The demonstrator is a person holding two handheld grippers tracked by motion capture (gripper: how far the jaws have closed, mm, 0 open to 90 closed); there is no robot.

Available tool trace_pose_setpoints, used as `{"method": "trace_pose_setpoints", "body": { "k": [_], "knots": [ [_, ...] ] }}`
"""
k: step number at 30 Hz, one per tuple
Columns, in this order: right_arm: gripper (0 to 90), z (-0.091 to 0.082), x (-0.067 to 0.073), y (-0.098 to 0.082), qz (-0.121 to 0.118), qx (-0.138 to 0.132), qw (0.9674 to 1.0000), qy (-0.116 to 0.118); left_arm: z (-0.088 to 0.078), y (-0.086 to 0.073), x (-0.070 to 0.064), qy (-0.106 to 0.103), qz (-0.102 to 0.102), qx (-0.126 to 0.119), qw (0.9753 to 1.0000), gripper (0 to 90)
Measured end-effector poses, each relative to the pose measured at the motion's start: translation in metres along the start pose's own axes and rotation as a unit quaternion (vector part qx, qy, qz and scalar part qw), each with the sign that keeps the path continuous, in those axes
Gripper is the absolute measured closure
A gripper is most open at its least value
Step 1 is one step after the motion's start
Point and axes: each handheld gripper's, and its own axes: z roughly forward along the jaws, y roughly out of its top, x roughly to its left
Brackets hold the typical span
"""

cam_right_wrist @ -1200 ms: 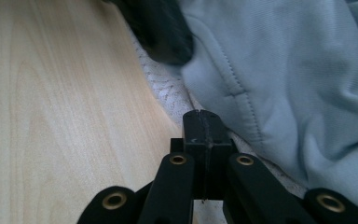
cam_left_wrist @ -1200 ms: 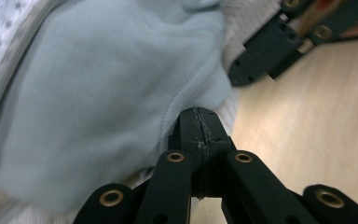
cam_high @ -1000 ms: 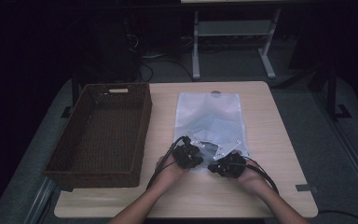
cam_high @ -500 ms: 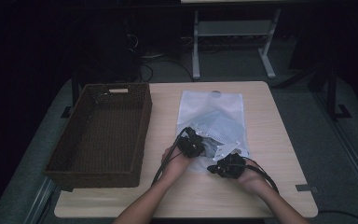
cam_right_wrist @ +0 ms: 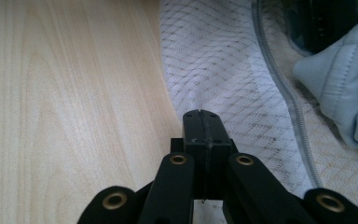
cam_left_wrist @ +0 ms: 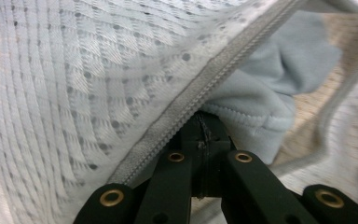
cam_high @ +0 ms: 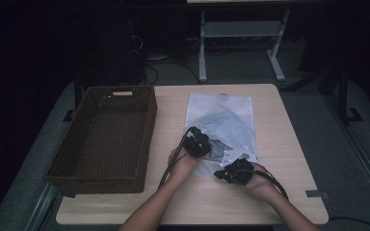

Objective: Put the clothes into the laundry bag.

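A white mesh bag (cam_high: 221, 106) lies flat on the table, with a pale grey garment (cam_high: 229, 130) bunched in its mouth. My left gripper (cam_high: 200, 144) reaches into that mouth. In the left gripper view its jaws (cam_left_wrist: 205, 123) stand shut under the bag's zipper edge (cam_left_wrist: 205, 93), with the garment's hem (cam_left_wrist: 256, 112) at their tips. My right gripper (cam_high: 224, 173) sits at the bag's near right corner. Its jaws (cam_right_wrist: 200, 114) are shut on the edge of the mesh (cam_right_wrist: 223, 70), which puckers toward them.
A dark wicker basket (cam_high: 149, 130) stands on the left half of the table, close beside the bag. Bare wood (cam_high: 289, 144) lies to the right of the bag. Table legs and cables stand on the floor behind.
My left gripper has moved away from the person and a little right, deeper into the bag's mouth. The right gripper has stayed in place.
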Motion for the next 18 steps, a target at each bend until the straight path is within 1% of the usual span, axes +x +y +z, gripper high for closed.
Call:
{"method": "trace_pose_setpoints", "body": {
  "k": [2,4,5,6,7,8,9,10,12,13,14,15,16,18],
  "knots": [
    [90.0,0.000,0.000,0.000,0.000,0.000,1.0000,0.000,-0.007,-0.001,-0.006,-0.019,0.002,-0.002,0.9998,89.7],
    [90.0,0.000,0.000,0.000,-0.002,-0.001,1.0000,-0.001,-0.015,-0.001,-0.013,-0.036,0.012,-0.003,0.9993,89.7],
    [90.0,0.000,0.000,0.000,-0.001,-0.001,1.0000,-0.001,-0.017,-0.001,-0.016,-0.042,0.021,-0.006,0.9989,89.7],
    [90.0,0.000,0.001,0.000,-0.002,-0.001,1.0000,-0.002,-0.017,-0.001,-0.016,-0.042,0.021,-0.006,0.9989,89.6],
    [90.0,0.000,0.001,0.000,-0.003,0.001,1.0000,-0.003,-0.021,0.001,-0.020,-0.049,0.032,-0.006,0.9982,89.7],
    [90.0,0.000,0.001,0.001,-0.001,0.002,1.0000,-0.003,-0.021,0.003,-0.022,-0.053,0.033,-0.008,0.9980,89.7],
    [90.0,0.000,0.002,0.001,-0.002,0.001,1.0000,-0.004,-0.019,0.004,-0.021,-0.060,0.035,-0.011,0.9975,89.7],
    [90.0,0.000,0.002,0.001,-0.004,0.001,1.0000,-0.005,-0.017,0.005,-0.022,-0.062,0.035,-0.009,0.9974,89.7],
    [90.0,0.000,0.002,0.001,-0.005,0.000,1.0000,-0.003,-0.010,0.008,-0.021,-0.057,0.039,-0.007,0.9976,89.7],
    [90.0,0.000,0.002,0.001,-0.006,0.000,1.0000,-0.003,-0.010,0.008,-0.021,-0.057,0.039,-0.007,0.9976,89.7],
    [90.0,0.001,0.003,0.001,-0.006,-0.001,1.0000,-0.003,-0.007,0.010,-0.021,-0.055,0.036,-0.005,0.9978,89.7],
    [90.0,0.000,0.003,0.001,-0.006,0.000,1.0000,-0.002,0.001,0.013,-0.018,-0.047,0.033,-0.006,0.9983,89.7],
    [90.0,0.000,0.003,0.001,-0.006,-0.002,1.0000,-0.002,0.005,0.014,-0.017,-0.041,0.031,-0.009,0.9987,89.8],
    [90.0,0.000,0.002,0.001,-0.009,-0.001,1.0000,0.000,0.009,0.017,-0.015,-0.026,0.028,-0.008,0.9992,89.8]
  ]
}}
